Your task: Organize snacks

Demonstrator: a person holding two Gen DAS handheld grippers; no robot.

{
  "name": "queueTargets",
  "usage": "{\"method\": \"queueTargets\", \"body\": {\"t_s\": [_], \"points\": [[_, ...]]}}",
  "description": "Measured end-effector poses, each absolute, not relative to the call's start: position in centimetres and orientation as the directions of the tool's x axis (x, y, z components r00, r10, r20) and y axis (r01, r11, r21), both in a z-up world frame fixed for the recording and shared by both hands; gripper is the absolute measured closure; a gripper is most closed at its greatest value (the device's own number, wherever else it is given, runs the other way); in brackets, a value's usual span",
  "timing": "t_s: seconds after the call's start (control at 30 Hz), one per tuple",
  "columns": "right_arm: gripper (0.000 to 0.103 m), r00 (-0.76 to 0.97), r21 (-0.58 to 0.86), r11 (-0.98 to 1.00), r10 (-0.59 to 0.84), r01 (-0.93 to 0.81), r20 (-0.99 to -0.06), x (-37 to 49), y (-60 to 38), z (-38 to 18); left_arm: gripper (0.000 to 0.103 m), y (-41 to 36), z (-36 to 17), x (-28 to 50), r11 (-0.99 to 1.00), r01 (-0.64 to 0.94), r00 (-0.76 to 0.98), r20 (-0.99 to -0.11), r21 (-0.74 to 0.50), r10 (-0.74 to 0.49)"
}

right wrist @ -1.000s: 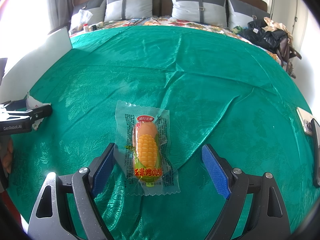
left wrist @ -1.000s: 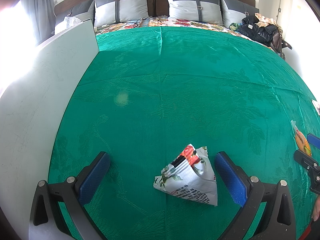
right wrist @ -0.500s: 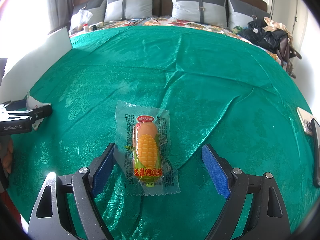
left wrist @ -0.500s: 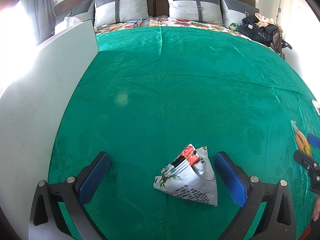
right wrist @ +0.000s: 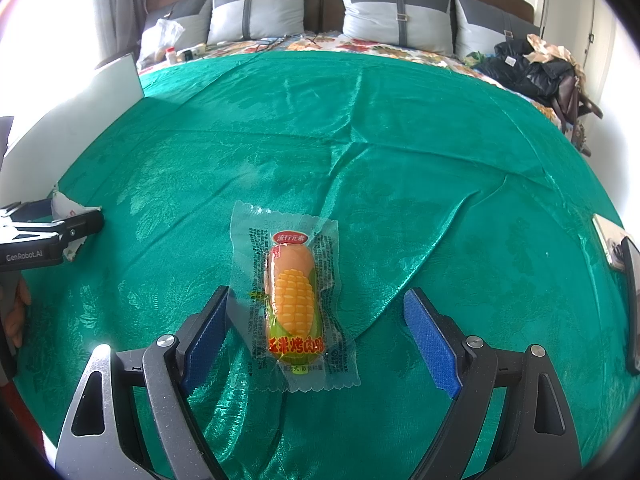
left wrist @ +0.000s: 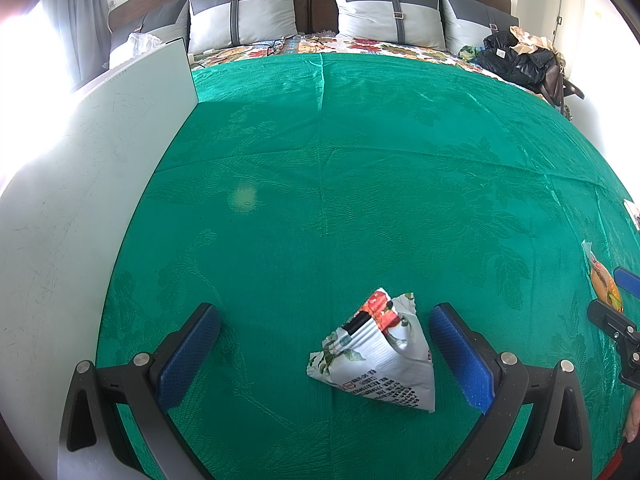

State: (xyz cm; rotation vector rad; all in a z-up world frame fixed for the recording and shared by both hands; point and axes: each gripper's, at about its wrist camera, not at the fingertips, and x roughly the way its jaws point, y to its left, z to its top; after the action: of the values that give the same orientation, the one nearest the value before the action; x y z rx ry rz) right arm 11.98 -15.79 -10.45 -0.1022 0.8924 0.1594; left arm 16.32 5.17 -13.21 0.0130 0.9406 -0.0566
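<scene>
We are holding both grippers spread, the right gripper [right wrist: 316, 332] around the light, slippery corn sausage pack [right wrist: 294, 300], best pinched across its firm middle, the left gripper [left wrist: 324, 356] around the probably soft, crinkly snack bag [left wrist: 376, 356].

A bed carries everything, spread with a shiny green cloth [right wrist: 400, 152] that is creased in long folds. On it lie a clear packet with a corn-shaped snack [right wrist: 294, 300], flat near the front edge, and well to its left a crumpled white snack bag [left wrist: 378, 354]. A white board [left wrist: 80, 200] lies along the left side. Grey pillows [right wrist: 256, 12] stand at the head, and dark clothes [right wrist: 524, 68] are heaped at the far right corner.
</scene>
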Motion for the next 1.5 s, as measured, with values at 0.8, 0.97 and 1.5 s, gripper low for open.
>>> {"method": "queueTargets", "body": {"t_s": [0.8,0.97,1.5], "points": [[0.015,0.316,0.268,0.956,0.292,-0.116,-0.903,15.1,-21.8,-7.5,0.0,6.6,-11.8,17.5,0.973,0.205,0.37,-0.912,-0.106,-0.177],[0.018,0.297,0.097,0.957,0.179,-0.273,-0.938,15.6,-16.3,-8.0,0.012,4.7,-12.2,17.4,0.973,0.229,0.377,-0.918,-0.04,-0.126],[0.095,0.36,0.096,0.967,0.178,-0.234,-0.916,13.1,-16.8,-3.0,0.063,8.3,-4.4,13.3,0.948,0.137,0.521,-0.794,-0.286,-0.315]]}}
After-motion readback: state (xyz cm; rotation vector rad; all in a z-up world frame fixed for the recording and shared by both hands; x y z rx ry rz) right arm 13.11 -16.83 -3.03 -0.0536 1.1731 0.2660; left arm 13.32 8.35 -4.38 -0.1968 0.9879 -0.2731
